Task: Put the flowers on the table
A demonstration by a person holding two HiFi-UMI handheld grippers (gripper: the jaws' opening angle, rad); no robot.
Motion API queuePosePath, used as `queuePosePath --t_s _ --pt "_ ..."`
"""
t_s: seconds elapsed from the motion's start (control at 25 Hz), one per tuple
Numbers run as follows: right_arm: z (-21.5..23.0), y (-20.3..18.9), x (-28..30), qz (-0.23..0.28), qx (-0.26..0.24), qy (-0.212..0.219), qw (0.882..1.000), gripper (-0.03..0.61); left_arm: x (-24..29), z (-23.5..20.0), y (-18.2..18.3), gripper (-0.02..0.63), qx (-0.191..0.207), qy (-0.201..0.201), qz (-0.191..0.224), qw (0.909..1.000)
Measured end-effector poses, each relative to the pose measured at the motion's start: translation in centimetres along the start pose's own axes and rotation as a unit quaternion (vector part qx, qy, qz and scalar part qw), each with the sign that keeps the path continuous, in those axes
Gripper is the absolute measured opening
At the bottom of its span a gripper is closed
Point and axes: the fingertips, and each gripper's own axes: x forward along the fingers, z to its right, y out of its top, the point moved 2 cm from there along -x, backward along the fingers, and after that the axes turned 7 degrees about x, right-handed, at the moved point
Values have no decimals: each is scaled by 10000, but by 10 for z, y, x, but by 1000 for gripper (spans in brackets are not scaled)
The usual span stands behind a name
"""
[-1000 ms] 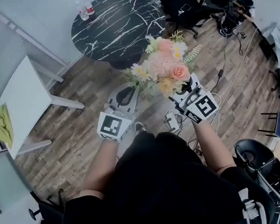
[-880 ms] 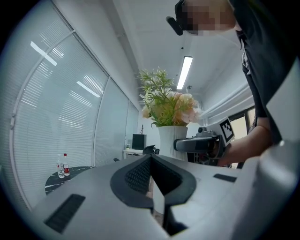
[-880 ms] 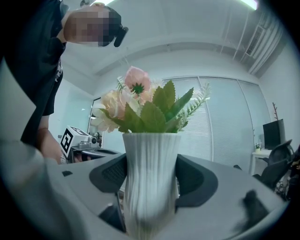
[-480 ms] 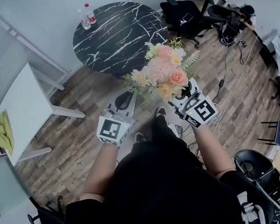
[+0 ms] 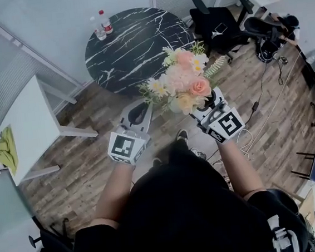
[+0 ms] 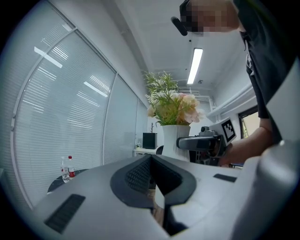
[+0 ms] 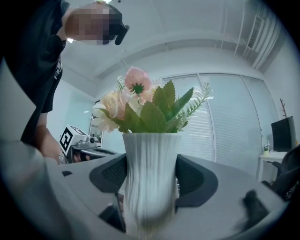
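Observation:
A bunch of pink, cream and white flowers (image 5: 182, 81) stands in a white ribbed vase (image 7: 151, 178). My right gripper (image 5: 211, 102) is shut on the vase, its two pads pressed against the sides, and holds it upright in the air. My left gripper (image 5: 138, 110) is shut with nothing in it, a little to the left of the flowers. In the left gripper view the vase (image 6: 175, 137) and flowers (image 6: 171, 104) show beyond the left gripper (image 6: 152, 161). A round black marble table (image 5: 137, 43) lies ahead of the flowers.
Two bottles (image 5: 102, 24) stand at the round table's far left edge. A white table (image 5: 26, 128) with a yellow cloth (image 5: 6, 151) is at the left. Black office chairs (image 5: 222, 21) and cables (image 5: 266, 91) on the wood floor are at the right.
The person has stepped towards the round table, which now lies closer below the flowers. Both grippers keep their places, the right still holding the vase.

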Motion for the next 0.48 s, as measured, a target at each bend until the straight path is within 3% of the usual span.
queuePosePath --t_s 0.48 --pt "95 3 26 -91 101 437 9990 325 90 -19 5 12 -65 475 -165 9987"
